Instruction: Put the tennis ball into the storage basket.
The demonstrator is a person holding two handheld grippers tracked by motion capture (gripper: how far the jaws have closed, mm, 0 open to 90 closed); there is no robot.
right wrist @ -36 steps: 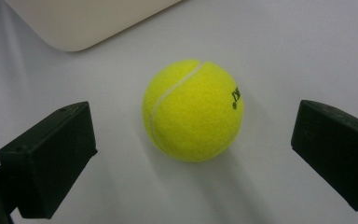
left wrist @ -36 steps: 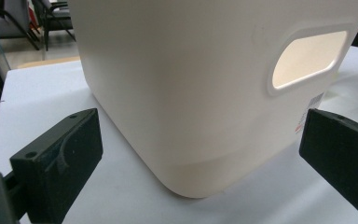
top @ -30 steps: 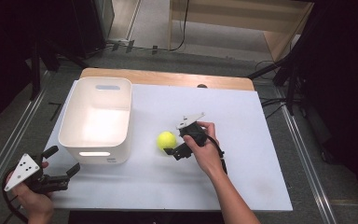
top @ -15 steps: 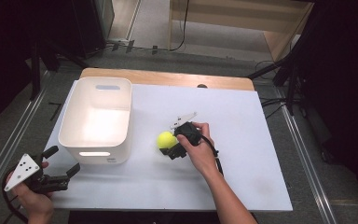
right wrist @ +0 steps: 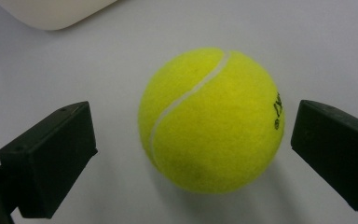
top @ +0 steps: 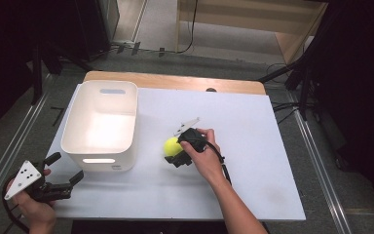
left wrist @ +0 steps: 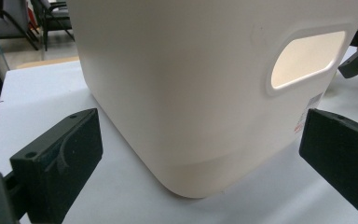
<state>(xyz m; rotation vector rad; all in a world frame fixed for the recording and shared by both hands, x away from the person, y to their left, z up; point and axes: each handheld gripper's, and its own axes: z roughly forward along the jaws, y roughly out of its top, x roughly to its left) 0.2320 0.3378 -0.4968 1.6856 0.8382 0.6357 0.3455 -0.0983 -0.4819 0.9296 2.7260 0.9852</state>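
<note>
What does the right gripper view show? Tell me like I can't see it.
A yellow tennis ball sits on the white table between the right gripper's two open black jaws, which do not touch it. A white bin's corner peeks in at top left.

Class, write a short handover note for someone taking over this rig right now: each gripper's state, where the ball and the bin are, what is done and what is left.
Right gripper: open, its fingers either side of the tennis ball, with a gap showing on both sides, so not yet gripped.
Left gripper: open, holding nothing, facing the near corner of the white bin at the table's front left.
The tennis ball rests on the white table, just right of the white bin.
Done: right gripper lined up on the ball.
Left, most likely: close on the ball, lift it, and drop it into the bin.
</note>
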